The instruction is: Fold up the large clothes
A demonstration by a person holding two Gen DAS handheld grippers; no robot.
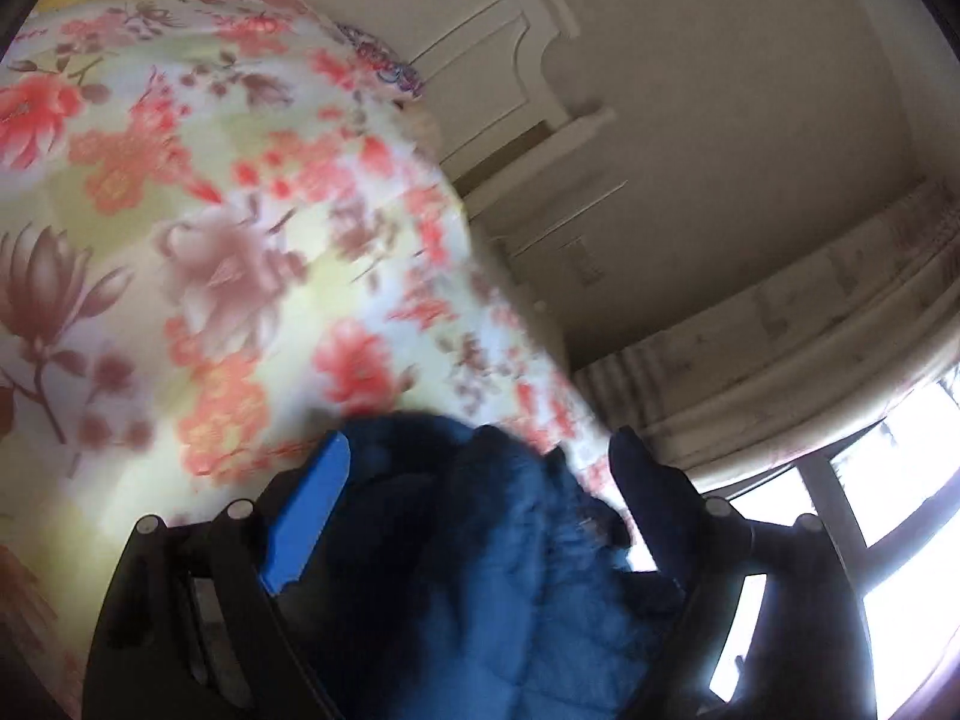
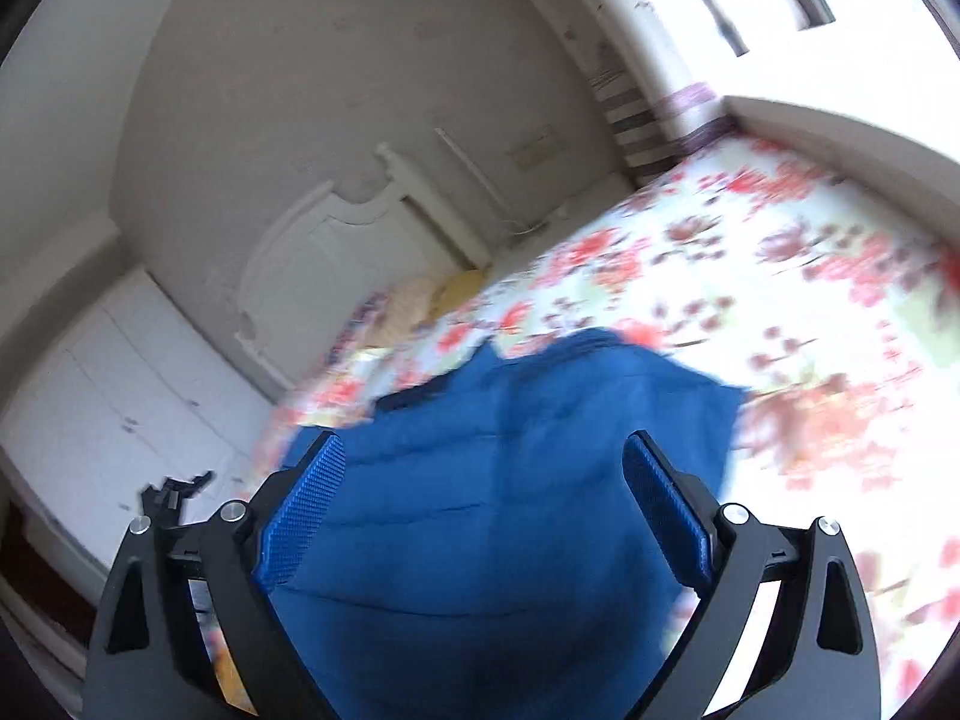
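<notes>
Between the two blue-padded fingers of the left gripper [image 1: 480, 450] sits a bunched heap of a dark blue quilted padded garment [image 1: 480, 570]; the jaws stand wide apart and the pads do not press on it, so the cloth only lies in the gap, a little nearer to the far-side finger than to the blue pad [image 1: 306, 516]. At the right gripper [image 2: 483, 462] it is the same: the jaws are spread wide, nothing is clamped, and the same garment [image 2: 510, 480] fills the space between and beyond the fingertips, smoother here, with its far edge lying on the floral bedsheet with red and pink flowers [image 2: 780, 300] ahead of the jaws. Both pictures are blurred, so I cannot tell whether the cloth touches the inner side of any finger. By my judgement a fold has just been laid down and both grippers are free of it. What could go wrong from here: the heap at the left jaws is thick and puffy, so it may spring open when nothing holds it, and a finger that pulls back through the folds could catch a layer and drag the edge out of line; the slippery quilted fabric could also slide on the sheet and spoil the fold
</notes>
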